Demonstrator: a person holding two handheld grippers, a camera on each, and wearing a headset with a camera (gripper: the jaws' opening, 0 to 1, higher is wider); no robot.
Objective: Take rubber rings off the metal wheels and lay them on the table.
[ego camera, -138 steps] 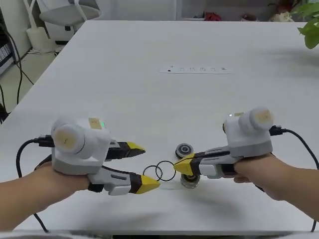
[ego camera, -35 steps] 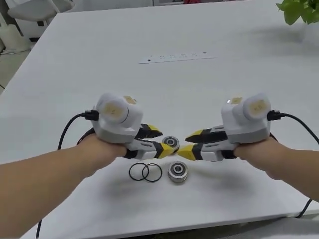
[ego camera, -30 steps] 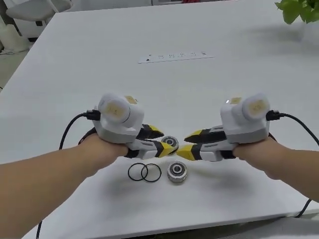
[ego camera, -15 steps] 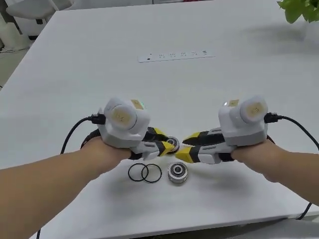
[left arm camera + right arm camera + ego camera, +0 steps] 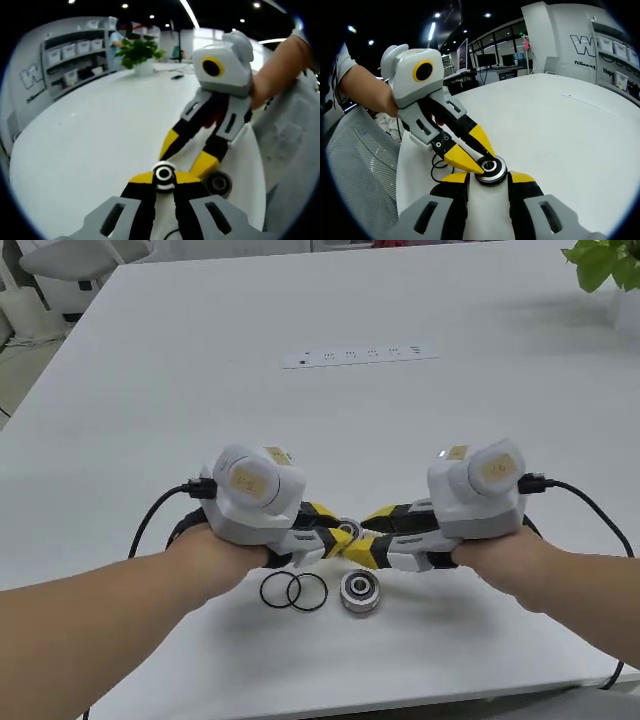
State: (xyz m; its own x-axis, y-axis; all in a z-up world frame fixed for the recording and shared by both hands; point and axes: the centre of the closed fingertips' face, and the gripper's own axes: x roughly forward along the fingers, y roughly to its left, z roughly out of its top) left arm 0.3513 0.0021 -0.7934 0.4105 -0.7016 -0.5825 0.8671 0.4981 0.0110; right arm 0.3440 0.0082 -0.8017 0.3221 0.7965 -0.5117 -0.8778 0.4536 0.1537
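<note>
Closing in from both sides, the two grippers have met at the metal wheel point(image 5: 492, 169), held clear of the table point(image 5: 200, 390) at lower centre of the head view. Half a second ago the right gripper point(image 5: 488, 178) stood a little off with its jaws wider; now they flank the wheel's rim. They sit close against it, but whether they already pinch cannot be told. The left gripper point(image 5: 164, 177) is clamped on the wheel, its yellow tips meeting around it at the bottom of the left gripper view.

A dark band shows round the wheel's edge in the right gripper view, probably the rubber ring not yet removed. The grippers' meeting suggests the pulling-off is about to start, with the left gripper holding the wheel and the right working the ring.

Just below the grippers in the head view, two rubber rings point(image 5: 293, 591) lie overlapping on the table. A second wheel point(image 5: 360, 590) lies flat just to their right. Both sit under the work, so a freed ring would have to be laid beside them.

A power strip point(image 5: 360, 356) lies well apart toward the top of the frame, and a plant point(image 5: 603, 262) fills the upper right corner. Cables point(image 5: 160, 515) trail from each gripper toward the frame's lower edges, away from the wheel. Nothing stands between the jaws and their target.
</note>
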